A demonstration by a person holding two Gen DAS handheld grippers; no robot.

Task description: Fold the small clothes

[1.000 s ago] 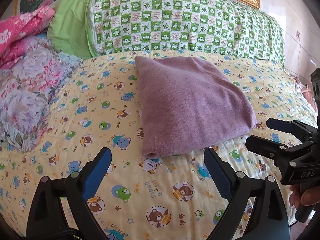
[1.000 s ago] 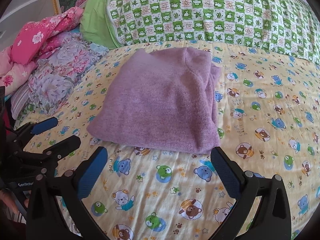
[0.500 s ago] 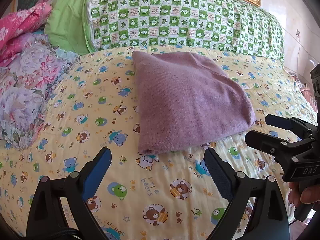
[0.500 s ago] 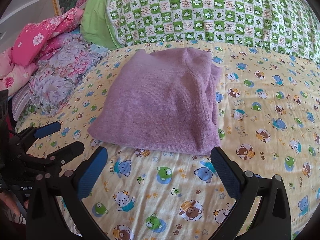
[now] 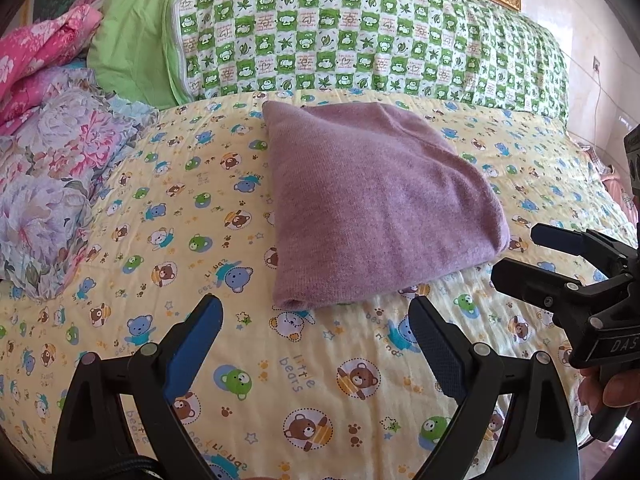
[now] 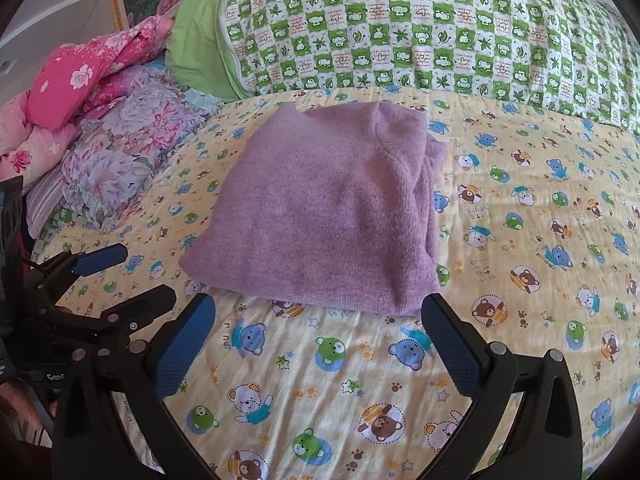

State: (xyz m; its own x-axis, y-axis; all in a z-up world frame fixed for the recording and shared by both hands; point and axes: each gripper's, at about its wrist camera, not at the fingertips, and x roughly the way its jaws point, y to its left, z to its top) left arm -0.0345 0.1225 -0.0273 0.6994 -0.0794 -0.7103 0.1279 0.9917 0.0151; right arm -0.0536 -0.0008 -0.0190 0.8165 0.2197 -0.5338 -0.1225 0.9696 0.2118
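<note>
Sweater: a folded purple knit sweater point(image 5: 376, 208) lies flat on the bear-print bed sheet point(image 5: 304, 376), just below the green checked pillow point(image 5: 360, 36).
Left gripper point(image 5: 316, 344): fingers spread wide, empty, near the sweater's front edge.
Right gripper point(image 6: 318, 338): likewise spread, empty, apart from the sweater.
Floral quilts point(image 6: 116, 152): bunched left of the sweater.

A green checked pillow point(image 5: 360, 36) lies behind the bear-print sheet point(image 5: 320, 380), floral bedding point(image 6: 120, 152) heaped alongside
</note>
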